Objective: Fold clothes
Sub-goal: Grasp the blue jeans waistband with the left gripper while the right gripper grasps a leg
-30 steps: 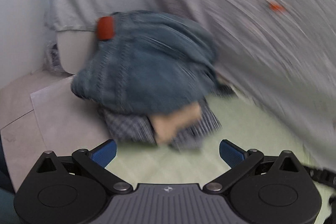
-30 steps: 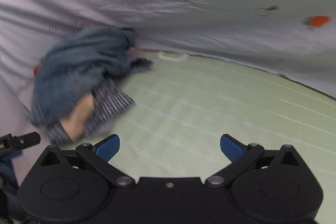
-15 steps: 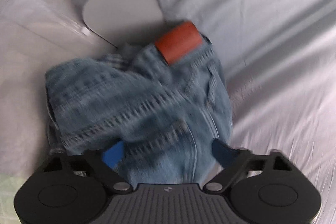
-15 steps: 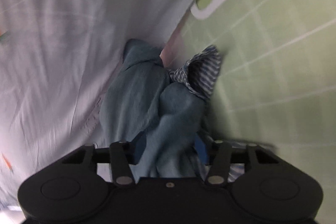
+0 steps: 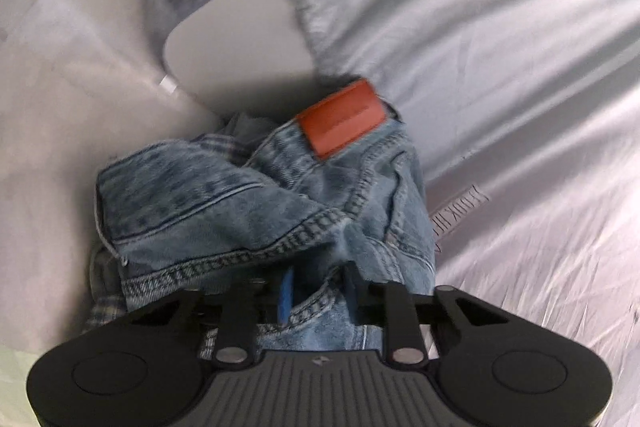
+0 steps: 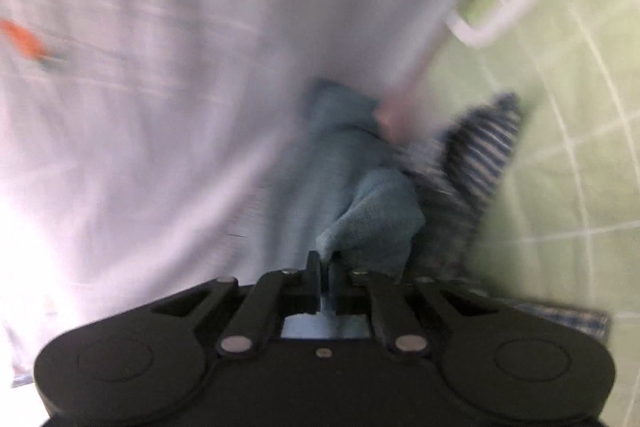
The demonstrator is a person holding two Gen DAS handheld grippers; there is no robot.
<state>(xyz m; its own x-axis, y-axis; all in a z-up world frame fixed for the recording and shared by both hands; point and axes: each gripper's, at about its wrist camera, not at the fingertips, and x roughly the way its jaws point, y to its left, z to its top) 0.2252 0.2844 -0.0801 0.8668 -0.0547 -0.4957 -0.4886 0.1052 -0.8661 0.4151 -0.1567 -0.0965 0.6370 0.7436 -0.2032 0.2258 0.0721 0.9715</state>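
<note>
Jeans (image 5: 256,211) pinched by both hand-held grippers.

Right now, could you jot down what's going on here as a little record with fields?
activity: picking up clothes to fold
garment held: blue jeans with an orange-brown waistband patch
left tool: just closed, pinching a denim seam
right tool: just closed, pinching a denim edge
underneath: striped garment
surface: green mat
behind: pale sheet
</note>
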